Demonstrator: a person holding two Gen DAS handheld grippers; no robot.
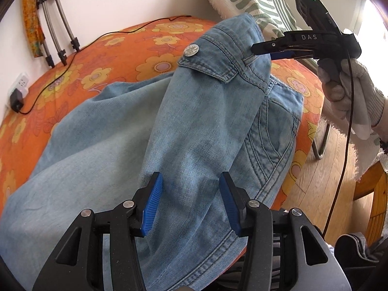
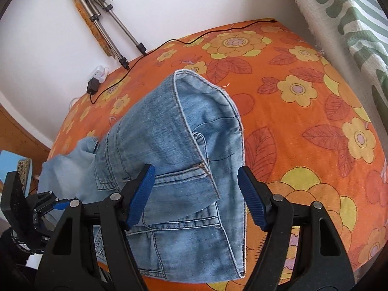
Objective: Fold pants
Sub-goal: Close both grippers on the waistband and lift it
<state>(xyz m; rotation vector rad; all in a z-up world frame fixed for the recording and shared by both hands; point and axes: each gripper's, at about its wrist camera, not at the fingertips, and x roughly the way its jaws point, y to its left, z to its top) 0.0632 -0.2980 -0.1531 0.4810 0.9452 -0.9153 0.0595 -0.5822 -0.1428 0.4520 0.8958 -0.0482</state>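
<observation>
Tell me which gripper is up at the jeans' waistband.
The right gripper, tips by the belt loop near the metal button. The left gripper straddles plain jeans fabric far from that button.

White wall (image 2: pixel 48 24), orange floral bedspread (image 2: pixel 303 111), wooden floor (image 1: pixel 322 169), tripod (image 2: pixel 106 24) leaning

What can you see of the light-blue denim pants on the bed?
Faded light-blue denim pants with pale topstitching, belt loops, stitched pockets and a silver embossed button on a flap. They lie crumpled on the orange floral bedsheet, waist end humped up. The open left gripper straddles a leg, the open right gripper the waistband.
</observation>
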